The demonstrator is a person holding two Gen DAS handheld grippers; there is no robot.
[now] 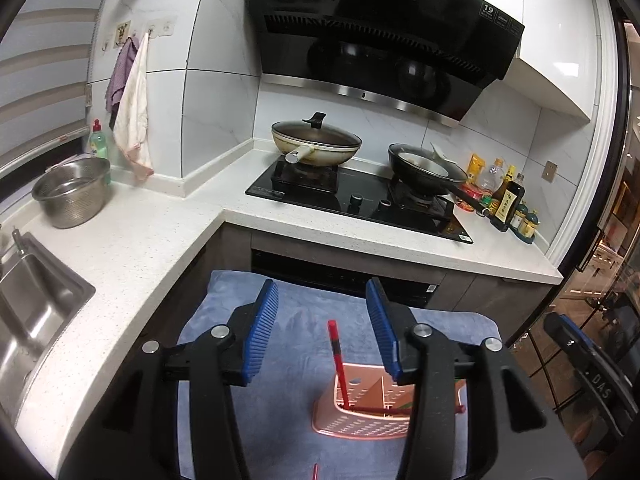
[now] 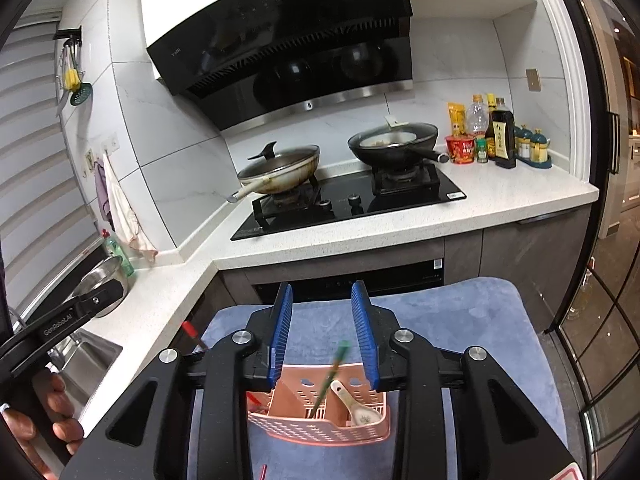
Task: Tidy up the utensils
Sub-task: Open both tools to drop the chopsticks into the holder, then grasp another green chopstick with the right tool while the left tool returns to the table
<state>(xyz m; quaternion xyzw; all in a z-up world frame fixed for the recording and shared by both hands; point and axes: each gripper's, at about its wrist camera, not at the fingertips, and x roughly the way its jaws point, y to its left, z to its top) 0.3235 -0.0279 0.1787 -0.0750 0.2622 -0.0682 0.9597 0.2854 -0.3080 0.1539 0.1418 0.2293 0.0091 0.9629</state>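
Below, all places are given against the pink caddy.
Caddy: pink perforated plastic holder (image 2: 320, 420) with compartments, lying on a blue mat (image 2: 460, 320).
Left gripper: (image 1: 324, 328) above the caddy, blue pads parted, nothing between them; the red chopstick stands in the gap as seen from behind, touching neither pad.
Right gripper: (image 2: 324, 332) above the caddy, pads apart, pressing on nothing.
Red chopstick: (image 1: 336, 360) upright in the caddy's left compartment, tip leaning up and away.
Second red chopstick: (image 1: 400, 410) lying nearly flat across the caddy, its end poking out the right side.
Green chopstick: (image 2: 332, 376) blurred, slanting in the caddy's middle compartment, top reaching up between the right gripper's pads.
Spoon: white ceramic (image 2: 356, 404), resting in the caddy's right compartment, bowl low, handle up toward the left.
Loose red stick: (image 2: 263, 472) on the mat in front of the caddy, only partly seen.
Hand: (image 2: 48, 420) left of the caddy, wrapped round the left gripper's handle.
Stove: (image 2: 348, 200) well behind the caddy, two pans on it.
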